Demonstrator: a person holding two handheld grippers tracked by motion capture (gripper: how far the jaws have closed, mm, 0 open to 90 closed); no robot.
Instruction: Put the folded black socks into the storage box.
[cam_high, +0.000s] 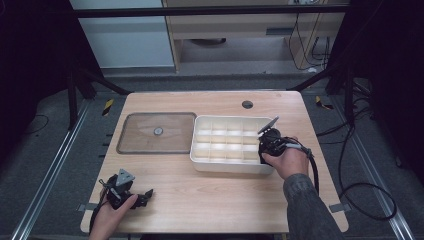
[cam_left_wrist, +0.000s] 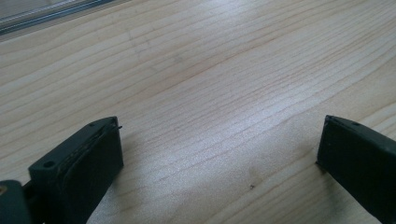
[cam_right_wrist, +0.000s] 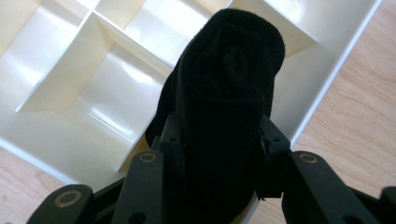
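One rolled black cloth (cam_right_wrist: 224, 93) gripped in my right fingers (cam_right_wrist: 219, 154) over the divided tray's (cam_high: 200, 150) right end; next, lower into a compartment; left fingers (cam_left_wrist: 219, 154) idle, open.

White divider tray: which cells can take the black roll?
All cells of the white plastic divider tray look bare. The right hand-held gripper with the rolled black cloth crowds its right end.

left gripper (cam_high: 131, 192) rests low with jaws spread wide, right gripper (cam_high: 268, 141) reaches forward with jaws clamped.
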